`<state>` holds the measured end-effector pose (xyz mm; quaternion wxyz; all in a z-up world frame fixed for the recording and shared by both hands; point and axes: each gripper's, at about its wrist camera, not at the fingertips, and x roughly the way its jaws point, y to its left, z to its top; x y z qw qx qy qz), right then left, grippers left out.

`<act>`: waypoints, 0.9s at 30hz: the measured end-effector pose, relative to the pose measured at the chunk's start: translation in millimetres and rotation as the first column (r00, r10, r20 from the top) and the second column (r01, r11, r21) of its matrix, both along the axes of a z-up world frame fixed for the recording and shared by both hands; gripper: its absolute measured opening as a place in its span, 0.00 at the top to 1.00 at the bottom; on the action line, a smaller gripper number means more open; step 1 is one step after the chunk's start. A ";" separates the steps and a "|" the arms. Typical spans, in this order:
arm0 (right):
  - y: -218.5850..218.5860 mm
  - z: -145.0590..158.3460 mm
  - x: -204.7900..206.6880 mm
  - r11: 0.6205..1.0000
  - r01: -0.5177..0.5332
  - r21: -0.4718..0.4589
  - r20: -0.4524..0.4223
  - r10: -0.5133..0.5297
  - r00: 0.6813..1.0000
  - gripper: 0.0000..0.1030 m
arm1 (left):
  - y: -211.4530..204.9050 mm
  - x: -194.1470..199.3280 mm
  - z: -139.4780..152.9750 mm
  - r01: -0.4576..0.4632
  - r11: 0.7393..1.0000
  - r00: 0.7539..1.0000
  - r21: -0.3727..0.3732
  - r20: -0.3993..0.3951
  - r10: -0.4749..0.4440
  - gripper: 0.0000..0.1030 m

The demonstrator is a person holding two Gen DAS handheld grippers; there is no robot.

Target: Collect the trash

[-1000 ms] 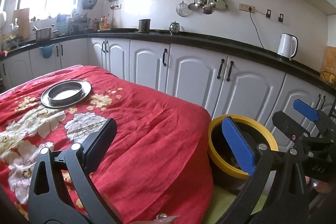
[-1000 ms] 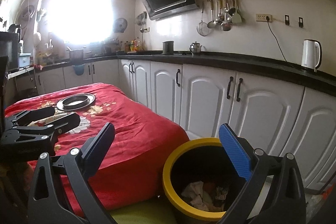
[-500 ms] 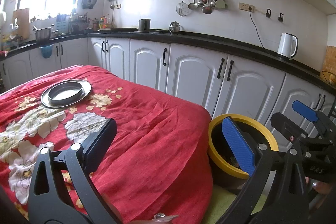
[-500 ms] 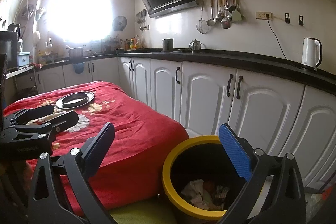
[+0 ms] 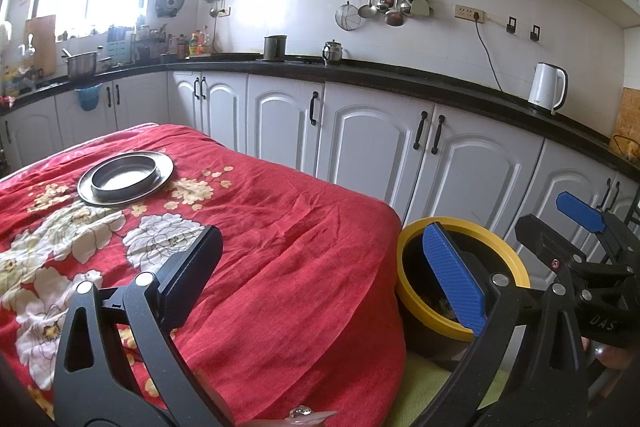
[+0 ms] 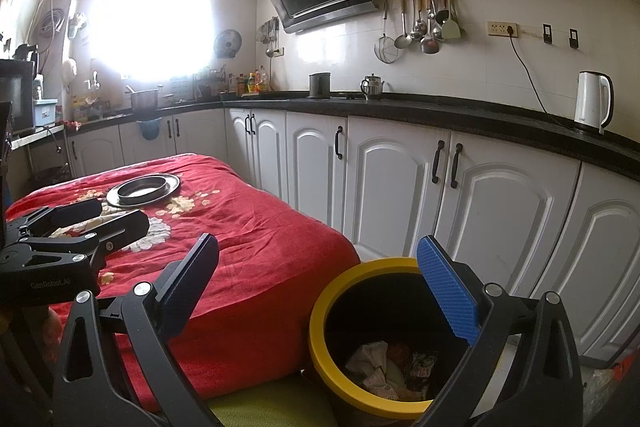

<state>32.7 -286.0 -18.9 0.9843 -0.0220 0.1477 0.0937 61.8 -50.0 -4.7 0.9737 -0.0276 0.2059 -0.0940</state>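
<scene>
Both hand-held grippers (image 5: pixel 332 271) (image 6: pixel 336 287) gape wide, empty.

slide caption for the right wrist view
Open right gripper above yellow-rimmed bin holding crumpled trash, beside red-clothed table.

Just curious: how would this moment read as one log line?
left gripper: open, empty | right gripper: open, empty | bin: holds trash | table: only dish

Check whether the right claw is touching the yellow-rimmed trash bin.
Cannot tell. In the right wrist view the open right claw overlaps the trash bin, its blue finger crossing the rim; no gap or contact shows plainly.
</scene>
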 end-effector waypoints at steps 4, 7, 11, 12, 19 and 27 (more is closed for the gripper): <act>0.1 0.2 0.0 1.000 -0.002 -0.001 -0.001 0.002 1.000 0.06 | 0.0 0.1 0.1 -0.001 1.000 1.000 0.001 -0.001 0.001 0.11; 0.1 0.3 0.0 1.000 0.000 0.000 0.000 0.000 1.000 0.06 | 0.0 0.3 -0.2 -0.001 1.000 1.000 0.002 -0.001 0.001 0.11; 0.1 0.2 -0.1 1.000 0.000 -0.001 -0.001 0.000 1.000 0.06 | 0.0 0.4 -0.1 -0.001 1.000 1.000 0.001 -0.001 0.001 0.11; 0.1 0.4 -0.1 1.000 0.000 -0.001 0.000 0.000 1.000 0.06 | 0.0 0.2 -0.4 0.000 1.000 1.000 0.000 -0.002 0.000 0.11; -0.2 0.4 0.2 1.000 0.001 0.000 -0.002 -0.001 1.000 0.06 | 0.1 0.3 -0.1 0.000 1.000 1.000 0.000 -0.001 0.000 0.11; -1.6 -2.2 0.7 1.000 0.008 -0.001 -0.005 -0.008 1.000 0.06 | 0.0 3.1 -7.8 0.004 1.000 1.000 -0.002 -0.025 -0.004 0.11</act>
